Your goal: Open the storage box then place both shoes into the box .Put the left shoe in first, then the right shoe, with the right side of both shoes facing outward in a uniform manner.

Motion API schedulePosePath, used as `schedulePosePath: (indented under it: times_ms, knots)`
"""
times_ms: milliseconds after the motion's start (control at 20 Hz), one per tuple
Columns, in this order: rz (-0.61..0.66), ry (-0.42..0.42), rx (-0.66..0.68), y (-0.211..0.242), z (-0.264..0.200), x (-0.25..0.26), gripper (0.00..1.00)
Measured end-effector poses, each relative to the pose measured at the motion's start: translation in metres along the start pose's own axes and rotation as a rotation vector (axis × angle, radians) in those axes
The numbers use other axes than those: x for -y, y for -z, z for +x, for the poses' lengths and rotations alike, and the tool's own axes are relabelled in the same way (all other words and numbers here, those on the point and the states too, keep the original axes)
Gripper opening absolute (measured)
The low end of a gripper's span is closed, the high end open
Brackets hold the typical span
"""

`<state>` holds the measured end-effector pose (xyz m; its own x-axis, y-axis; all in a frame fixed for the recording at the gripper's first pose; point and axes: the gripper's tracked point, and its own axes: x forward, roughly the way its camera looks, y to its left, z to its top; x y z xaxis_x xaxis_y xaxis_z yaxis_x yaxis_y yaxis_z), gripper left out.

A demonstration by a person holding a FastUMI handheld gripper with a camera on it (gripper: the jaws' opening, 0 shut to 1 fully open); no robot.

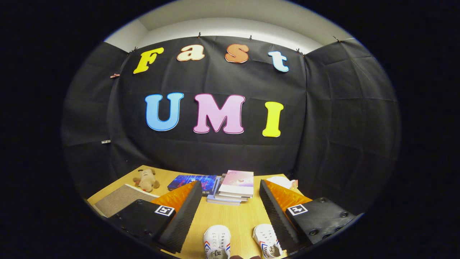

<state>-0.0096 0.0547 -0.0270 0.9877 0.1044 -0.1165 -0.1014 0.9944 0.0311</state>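
Two white canvas shoes with red and blue side stripes stand side by side on the wooden table [230, 219], toes pointing away from me. The left shoe [216, 241] lies between my fingers, near their base. The right shoe [266, 241] sits close against the inner face of my right finger. My gripper [230, 187] is open wide, held above the table, with nothing between its fingertips. A flat grey-brown panel [120, 201], perhaps the storage box's lid, lies beyond my left finger.
A stack of books [235, 187] lies just ahead of the fingertips, with a blue book [192, 181] beside it. A plush toy dog [145, 180] rests at the table's far left. A small white item [284, 181] sits behind my right finger.
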Motion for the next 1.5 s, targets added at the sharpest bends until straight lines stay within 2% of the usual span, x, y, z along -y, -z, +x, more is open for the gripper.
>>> schedulePosePath:
  times_ms: [350,700,950,1100,1300,1500]
  knots:
    - [0.134,-0.138,-0.148,0.037,-0.004,-0.057,0.99]
    - [0.380,-0.413,-0.467,0.105,-0.011,-0.132,0.98]
    - [0.511,-0.618,-0.725,0.160,-0.037,-0.174,0.98]
    - [0.619,-0.677,-0.846,0.189,-0.052,-0.187,0.98]
    - [0.708,-0.784,-0.942,0.202,-0.070,-0.208,0.98]
    - [0.822,-0.858,-0.998,0.205,-0.069,-0.225,0.98]
